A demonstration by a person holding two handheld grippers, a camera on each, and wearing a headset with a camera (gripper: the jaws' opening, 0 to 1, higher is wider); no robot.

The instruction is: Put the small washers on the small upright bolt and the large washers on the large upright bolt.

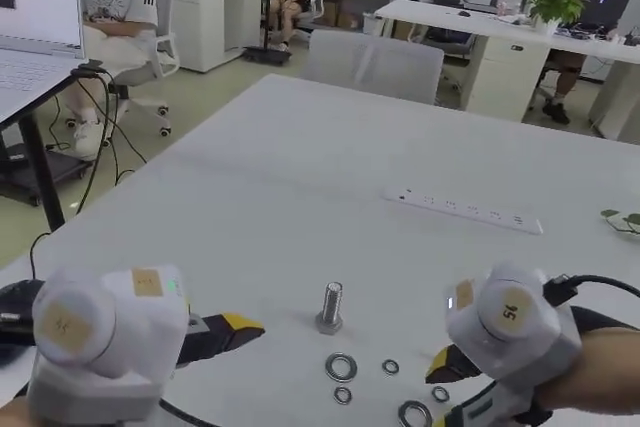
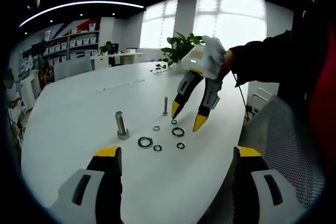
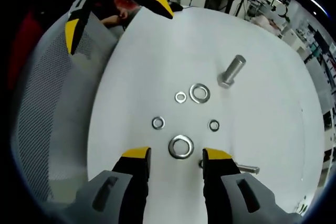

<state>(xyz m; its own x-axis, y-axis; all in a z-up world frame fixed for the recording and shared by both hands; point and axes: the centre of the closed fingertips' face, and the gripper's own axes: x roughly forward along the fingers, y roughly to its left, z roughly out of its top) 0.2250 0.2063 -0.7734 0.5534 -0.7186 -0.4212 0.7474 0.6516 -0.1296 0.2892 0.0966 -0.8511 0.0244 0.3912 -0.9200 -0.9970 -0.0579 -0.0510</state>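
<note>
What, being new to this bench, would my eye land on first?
A large silver upright bolt stands on the white workbench, with silver ring washers scattered on the near side of it. The yellow-tipped right gripper hovers open above them, one large washer framed between its jaws in the right gripper view.

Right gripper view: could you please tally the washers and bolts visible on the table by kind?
Large washers: 2
Small washers: 3
Large bolt: 1
Small bolt: 1
Total: 7
</note>
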